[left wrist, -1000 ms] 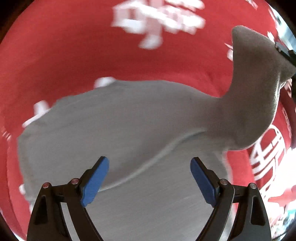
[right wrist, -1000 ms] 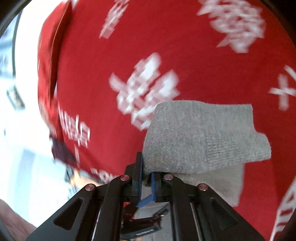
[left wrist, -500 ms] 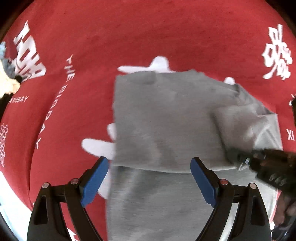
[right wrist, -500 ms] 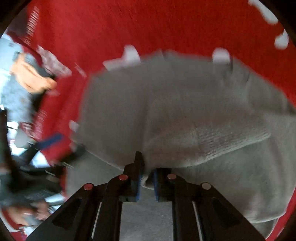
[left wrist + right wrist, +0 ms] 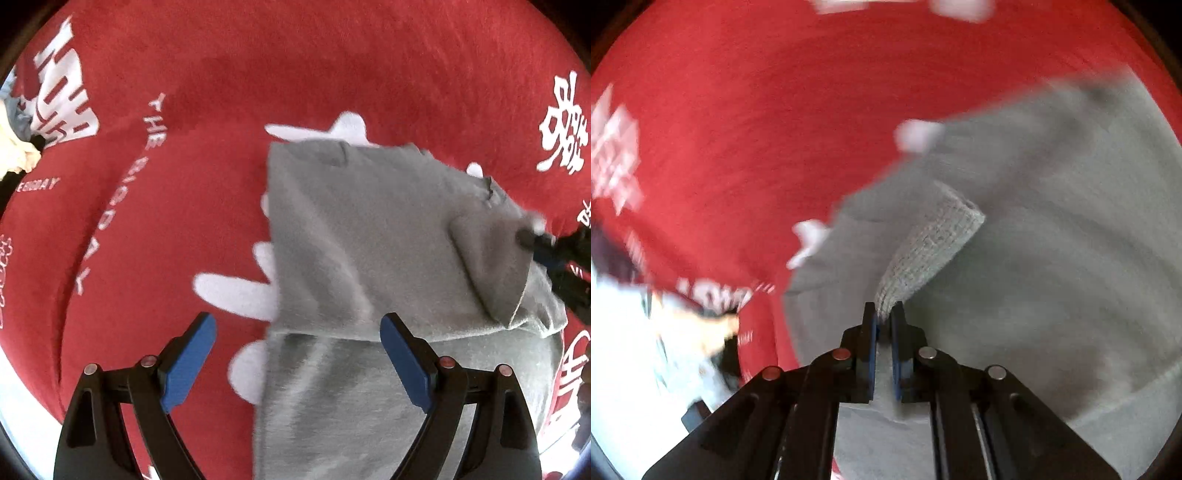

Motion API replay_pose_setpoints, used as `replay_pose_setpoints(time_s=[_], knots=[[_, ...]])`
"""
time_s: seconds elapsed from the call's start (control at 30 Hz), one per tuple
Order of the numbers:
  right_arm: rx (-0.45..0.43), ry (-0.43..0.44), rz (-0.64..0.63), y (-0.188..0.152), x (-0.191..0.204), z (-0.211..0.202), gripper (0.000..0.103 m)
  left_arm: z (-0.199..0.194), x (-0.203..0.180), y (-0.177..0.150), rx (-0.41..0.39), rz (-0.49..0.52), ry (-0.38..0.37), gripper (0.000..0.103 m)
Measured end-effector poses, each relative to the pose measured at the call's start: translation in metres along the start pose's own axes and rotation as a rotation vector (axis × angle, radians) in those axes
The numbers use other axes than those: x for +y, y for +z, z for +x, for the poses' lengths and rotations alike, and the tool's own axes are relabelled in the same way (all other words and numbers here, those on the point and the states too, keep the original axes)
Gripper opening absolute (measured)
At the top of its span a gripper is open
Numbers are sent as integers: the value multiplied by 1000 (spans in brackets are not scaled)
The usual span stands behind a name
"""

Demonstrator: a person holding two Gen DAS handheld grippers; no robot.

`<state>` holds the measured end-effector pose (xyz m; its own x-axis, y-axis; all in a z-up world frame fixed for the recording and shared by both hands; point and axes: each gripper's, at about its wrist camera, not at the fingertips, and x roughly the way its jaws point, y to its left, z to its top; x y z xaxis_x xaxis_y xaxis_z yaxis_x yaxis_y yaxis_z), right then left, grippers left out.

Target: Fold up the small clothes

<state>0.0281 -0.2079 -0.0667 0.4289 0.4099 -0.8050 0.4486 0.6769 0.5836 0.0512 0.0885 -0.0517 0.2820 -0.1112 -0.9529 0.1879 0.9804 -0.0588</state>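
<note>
A small grey garment (image 5: 369,236) lies on the red cloth with white print (image 5: 184,110); its top part is folded down over the lower part. My left gripper (image 5: 297,354) is open and empty, hovering over the garment's near left edge. My right gripper (image 5: 882,317) is shut on the garment's ribbed cuff (image 5: 931,243) and holds it over the garment's body (image 5: 1052,240). The right gripper also shows in the left wrist view (image 5: 532,240) at the garment's right side.
The red cloth (image 5: 757,110) covers the whole work surface. A pile of other clothes (image 5: 14,147) lies past its far left edge. A pale surface (image 5: 628,350) shows beyond the cloth's edge, lower left in the right wrist view.
My right gripper carried the grey cuff down from the air and across the garment, laying the sleeve over the body. The left gripper stayed open and shifted left over the garment's edge.
</note>
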Motion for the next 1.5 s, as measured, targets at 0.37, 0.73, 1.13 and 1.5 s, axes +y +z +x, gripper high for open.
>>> replay_pose_setpoints(time_s=[0.37,0.73,1.13,1.5], knots=[[252,-184,-572,-75,116,78,42,1,48,-2,23,-62,79,91],[38,-251,78,-38,-74,-85,42,-3,-17,24,7,53,-78,91],[-108,-228,339,-16,-159,-109,7,35,-52,24,69,128,40,91],[12,-297,160,-30,-131,-120,49,24,-56,15,117,138,51,91]])
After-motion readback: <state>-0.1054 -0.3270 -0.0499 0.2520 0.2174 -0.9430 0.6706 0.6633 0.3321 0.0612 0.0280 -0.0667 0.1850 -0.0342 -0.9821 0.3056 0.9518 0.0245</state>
